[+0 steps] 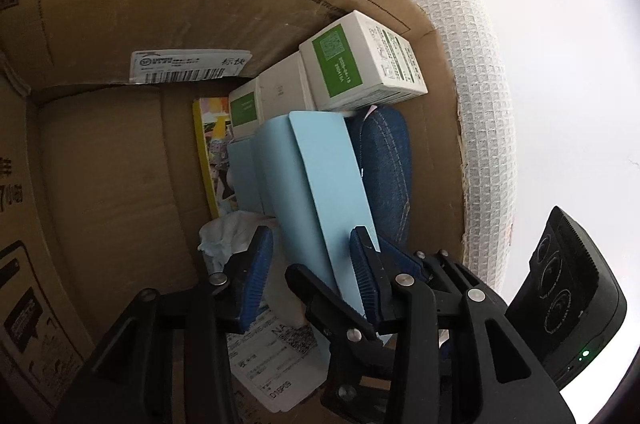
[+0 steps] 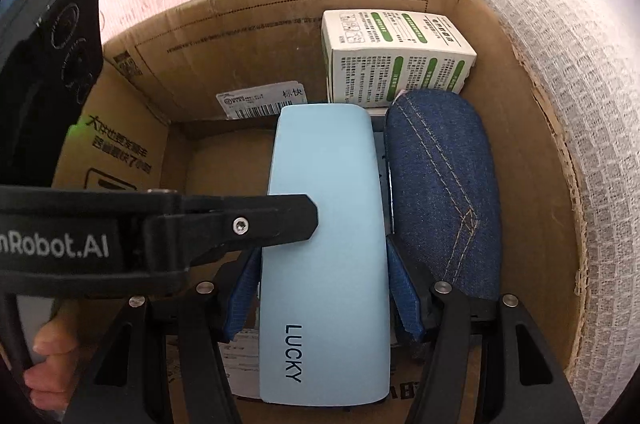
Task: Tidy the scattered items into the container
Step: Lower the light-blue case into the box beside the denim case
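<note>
While inside cardboard box [image 2: 520, 128] | right gripper [image 2: 322, 294] fingers grasp light-blue case [image 2: 324, 224] | left gripper [image 1: 312, 264] fingers released beside it

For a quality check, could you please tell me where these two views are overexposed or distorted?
Left wrist view: the area right of the cardboard box is blown out white; box walls bow from fisheye. Right wrist view: evenly lit, the blue case sharp, edges curved.

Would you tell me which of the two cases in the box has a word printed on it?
The light blue case, marked LUCKY, between the right gripper fingers; the denim case beside it shows only stitching.
</note>
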Demonstrator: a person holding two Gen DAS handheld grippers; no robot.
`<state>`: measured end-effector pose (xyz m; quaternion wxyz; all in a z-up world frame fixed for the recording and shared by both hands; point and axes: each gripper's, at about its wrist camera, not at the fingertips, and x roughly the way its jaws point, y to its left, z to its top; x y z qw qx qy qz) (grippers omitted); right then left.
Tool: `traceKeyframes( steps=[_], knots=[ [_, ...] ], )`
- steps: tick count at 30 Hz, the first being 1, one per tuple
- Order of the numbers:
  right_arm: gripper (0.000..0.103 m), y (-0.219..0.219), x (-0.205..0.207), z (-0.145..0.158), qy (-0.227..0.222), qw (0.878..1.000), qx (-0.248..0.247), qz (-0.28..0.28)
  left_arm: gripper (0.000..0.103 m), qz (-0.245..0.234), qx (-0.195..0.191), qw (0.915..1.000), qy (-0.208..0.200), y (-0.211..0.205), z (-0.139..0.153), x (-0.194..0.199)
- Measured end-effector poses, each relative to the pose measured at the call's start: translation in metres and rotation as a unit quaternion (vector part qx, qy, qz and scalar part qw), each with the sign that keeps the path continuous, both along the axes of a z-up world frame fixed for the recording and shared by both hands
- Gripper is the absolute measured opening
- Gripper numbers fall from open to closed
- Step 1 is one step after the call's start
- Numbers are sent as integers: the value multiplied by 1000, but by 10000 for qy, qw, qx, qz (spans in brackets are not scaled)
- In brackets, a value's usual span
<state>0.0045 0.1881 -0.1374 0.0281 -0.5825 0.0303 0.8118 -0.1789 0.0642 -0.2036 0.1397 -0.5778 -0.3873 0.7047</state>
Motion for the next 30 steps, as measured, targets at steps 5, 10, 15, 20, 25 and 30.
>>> traceKeyframes(
  steps=[5, 10, 15, 20, 25, 30],
  knots=[
    [58, -1, 1, 2, -72, 9999, 65, -55, 28, -151, -78, 9999, -29, 2, -2, 0],
    [58, 2, 10, 19, -64, 9994, 175, -279, 26, -256, 36, 9997, -54, 4, -7, -7],
    [58, 3, 25, 29, -140, 9970, 487, -584, 26, -205, 263, 9993, -168, -1, -13, -9],
    [45, 8, 32, 26, -364, 9952, 594, -687, 26, -188, 333, 9990, -215, -2, -15, -10],
    [38, -19, 26, 13, -680, 9933, 725, -598, 27, -286, 449, 9978, -403, -3, -19, -12],
    [36, -25, 25, 4, -792, 9908, 977, -501, 28, -267, 557, 9968, -501, -7, -23, -10]
  ],
)
